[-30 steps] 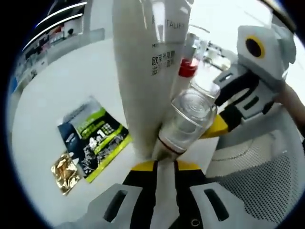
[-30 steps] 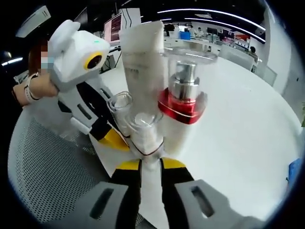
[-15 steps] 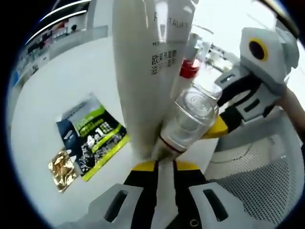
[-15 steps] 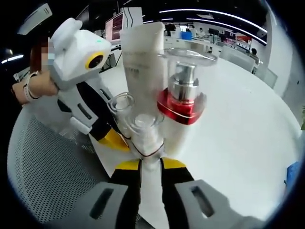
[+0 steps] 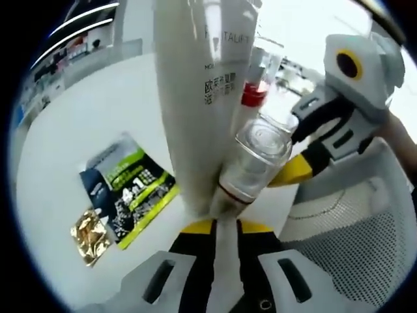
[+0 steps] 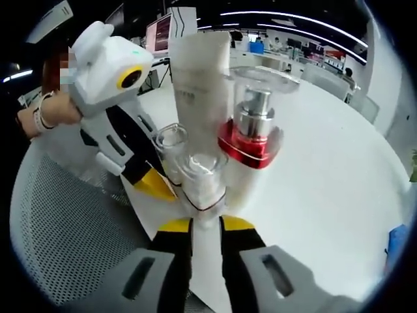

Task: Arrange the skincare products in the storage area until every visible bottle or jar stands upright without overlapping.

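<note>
While each gripper keeps a bottle pinched low at its base, the products are crowded together beside the white tube (image 5: pixel 195 98), probably so they can be stood upright next to each other without overlapping. The left gripper (image 5: pixel 225 225) has its jaws nearly together on the bottom of a small clear-capped bottle (image 5: pixel 251 166), which leans against the tube's right side. The right gripper (image 6: pixel 207 225) likewise has its jaws narrowed on a similar small bottle (image 6: pixel 202 182) just in front of the tube (image 6: pixel 199 91). A second clear-capped bottle (image 6: pixel 171 147) sits to its left, with the left gripper's yellow tip at its base. A pump bottle with a red collar (image 6: pixel 251 147) stands touching the tube's right side.

On the tube, part of a word reads "TALIF", with Chinese print below too small to read. Left of the tube, a green and blue packet (image 5: pixel 127 189) marked "4 1" lies flat on the white table (image 5: pixel 85 111), a gold sachet (image 5: pixel 91 235) beside it. A mesh tray (image 6: pixel 65 228) lies left of the bottles.
</note>
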Available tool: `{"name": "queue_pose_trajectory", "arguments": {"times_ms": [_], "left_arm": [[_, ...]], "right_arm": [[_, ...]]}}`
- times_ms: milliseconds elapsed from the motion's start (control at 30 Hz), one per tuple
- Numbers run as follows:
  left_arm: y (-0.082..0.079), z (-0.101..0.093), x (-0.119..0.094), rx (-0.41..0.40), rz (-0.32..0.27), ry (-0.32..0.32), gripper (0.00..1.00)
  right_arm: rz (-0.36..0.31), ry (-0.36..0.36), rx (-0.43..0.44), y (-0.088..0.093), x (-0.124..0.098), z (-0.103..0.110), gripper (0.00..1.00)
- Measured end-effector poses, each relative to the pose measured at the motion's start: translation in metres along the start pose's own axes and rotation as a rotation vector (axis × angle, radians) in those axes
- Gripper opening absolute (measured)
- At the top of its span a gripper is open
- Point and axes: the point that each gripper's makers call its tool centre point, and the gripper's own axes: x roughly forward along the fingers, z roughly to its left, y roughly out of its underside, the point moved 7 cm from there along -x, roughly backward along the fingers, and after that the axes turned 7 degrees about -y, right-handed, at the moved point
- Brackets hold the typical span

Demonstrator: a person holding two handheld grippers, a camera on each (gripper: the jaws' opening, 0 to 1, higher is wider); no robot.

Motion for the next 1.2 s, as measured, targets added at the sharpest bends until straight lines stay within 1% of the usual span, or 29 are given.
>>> {"name": "queue_pose_trajectory", "arguments": {"times_ms": [67, 100, 133, 167, 200, 233, 267, 367, 467, 533, 600, 667, 833, 967, 1033, 1200], "left_arm": [[-0.001, 0.001, -0.003, 0.005, -0.019, 0.009, 0.09], [-0.002, 0.0, -0.005, 0.024, -0.034, 0.021, 0.09], [-0.001, 0.001, -0.008, 0.019, -0.026, 0.018, 0.09], [-0.001, 0.002, -0.01, 0.03, -0.031, 0.016, 0.1], [-0.002, 0.003, -0.014, 0.041, -0.049, 0.009, 0.12], [-0.002, 0.004, -0.015, 0.037, -0.049, 0.008, 0.14], [-0.004, 0.006, -0.02, 0.02, -0.067, 0.005, 0.15], [-0.007, 0.009, -0.029, 0.001, -0.106, -0.002, 0.16], [-0.008, 0.012, -0.037, 0.015, -0.128, -0.015, 0.17], [-0.007, 0.013, -0.042, 0.021, -0.137, -0.031, 0.19], [-0.005, 0.015, -0.047, 0.01, -0.151, -0.042, 0.2], [-0.004, 0.016, -0.052, 0.002, -0.161, -0.052, 0.23], [-0.003, 0.02, -0.064, -0.014, -0.202, -0.073, 0.29], [-0.003, 0.023, -0.073, -0.008, -0.223, -0.091, 0.33], [-0.004, 0.025, -0.078, 0.011, -0.244, -0.109, 0.37], [-0.001, 0.028, -0.087, 0.007, -0.247, -0.132, 0.44]], "right_arm": [[-0.001, 0.008, -0.009, -0.001, -0.002, 0.001, 0.17], [-0.002, 0.011, -0.011, -0.001, -0.003, 0.001, 0.17], [-0.005, 0.016, -0.013, -0.002, -0.005, 0.001, 0.17], [-0.01, 0.021, -0.015, -0.002, -0.006, 0.001, 0.18], [-0.014, 0.025, -0.014, -0.003, -0.007, 0.001, 0.18], [-0.017, 0.026, -0.013, -0.003, -0.008, 0.001, 0.18], [-0.022, 0.027, -0.012, -0.003, -0.009, 0.002, 0.18], [-0.019, 0.027, -0.011, -0.004, -0.011, 0.004, 0.2], [-0.013, 0.045, -0.029, -0.006, -0.014, 0.006, 0.23], [-0.019, 0.05, -0.021, -0.008, -0.017, 0.007, 0.24], [-0.037, 0.071, 0.016, -0.009, -0.02, 0.007, 0.25], [-0.046, 0.07, 0.014, -0.01, -0.023, 0.008, 0.26], [-0.06, 0.085, 0.015, -0.012, -0.03, 0.009, 0.32], [-0.086, 0.089, 0.023, -0.015, -0.036, 0.01, 0.36], [-0.101, 0.09, 0.024, -0.017, -0.039, 0.011, 0.38], [-0.114, 0.099, 0.017, -0.021, -0.043, 0.013, 0.47]]}}
